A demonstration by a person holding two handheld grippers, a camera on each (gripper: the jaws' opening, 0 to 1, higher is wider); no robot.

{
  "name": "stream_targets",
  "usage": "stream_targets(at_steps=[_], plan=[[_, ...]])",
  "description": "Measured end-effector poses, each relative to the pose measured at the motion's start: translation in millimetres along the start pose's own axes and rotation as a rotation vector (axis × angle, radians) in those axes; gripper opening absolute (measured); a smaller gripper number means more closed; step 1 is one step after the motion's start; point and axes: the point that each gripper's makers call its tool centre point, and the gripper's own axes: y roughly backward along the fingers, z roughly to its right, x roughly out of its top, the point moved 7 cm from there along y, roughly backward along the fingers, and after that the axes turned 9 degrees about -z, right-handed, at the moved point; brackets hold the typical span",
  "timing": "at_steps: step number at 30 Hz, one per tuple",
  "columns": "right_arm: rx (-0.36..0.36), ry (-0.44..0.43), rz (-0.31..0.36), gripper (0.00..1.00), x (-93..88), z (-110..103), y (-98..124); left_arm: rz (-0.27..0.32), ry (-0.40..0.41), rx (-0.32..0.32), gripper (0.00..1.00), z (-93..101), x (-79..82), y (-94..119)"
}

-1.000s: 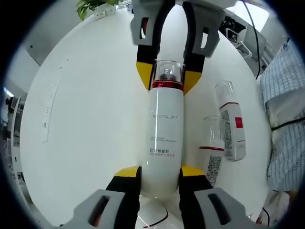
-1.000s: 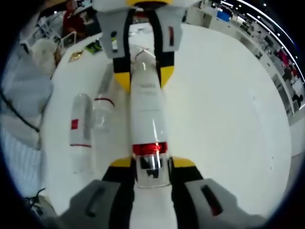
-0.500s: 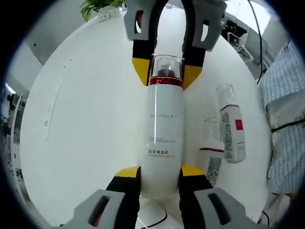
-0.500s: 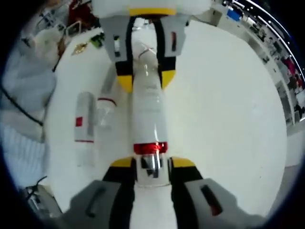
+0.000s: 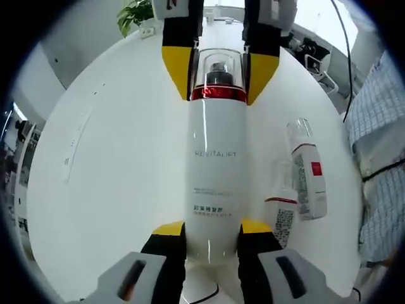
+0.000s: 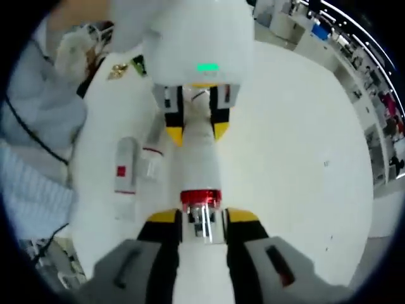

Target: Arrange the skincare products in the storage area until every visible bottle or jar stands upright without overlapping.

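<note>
— So, how many bottles do you count?

— Three. One tall white bottle [image 5: 215, 171] with a red band and a clear cap, held between the two grippers, and two smaller ones lying flat on the white table [image 5: 114, 164].

— Who has which end?

— The left gripper [image 5: 212, 231] is closed on the base of the tall white bottle; in the left gripper view its yellow-tipped jaws press both sides of the bottom. The right gripper [image 6: 202, 218] is clamped on the cap end, just past the red band. Each gripper appears in the other's view, at the far end of the bottle.

— And the two on the table?

— They lie side by side, touching or nearly so, toward the table edge nearest the person in the checked shirt [image 5: 380, 145]. One is a clear-capped bottle [image 5: 307, 171] with a red square on its label, the other a smaller bottle [image 5: 281, 206] with a thin red line across it. Both are on their sides — neither upright.

— Anything else?

— One potted plant [image 5: 136, 12] beyond the far edge of the table.
</note>
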Motion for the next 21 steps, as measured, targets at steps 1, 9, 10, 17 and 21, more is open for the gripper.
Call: stream_targets(at_steps=[1, 9, 10, 17, 21], plan=[[0.0, 0.002, 0.002, 0.25, 0.6, 0, 1, 0.014, 0.008, 0.004, 0.3, 0.5, -1.0, 0], [-0.011, 0.056, 0.005, 0.25, 13.4, 2, 14, 0.043, 0.036, 0.011, 0.3, 0.8, -1.5, -1], [-0.012, 0.062, 0.007, 0.25, 16.0, 2, 17, 0.051, 0.04, 0.011, 0.3, 0.5, -1.9, -1], [-0.007, 0.112, -0.003, 0.25, 33.8, 3, 28, 0.075, 0.06, 0.007, 0.3, 0.4, -2.8, -2], [-0.009, 0.128, -0.004, 0.25, 38.5, 2, 31, 0.104, 0.073, 0.011, 0.3, 1.1, -5.5, -2]])
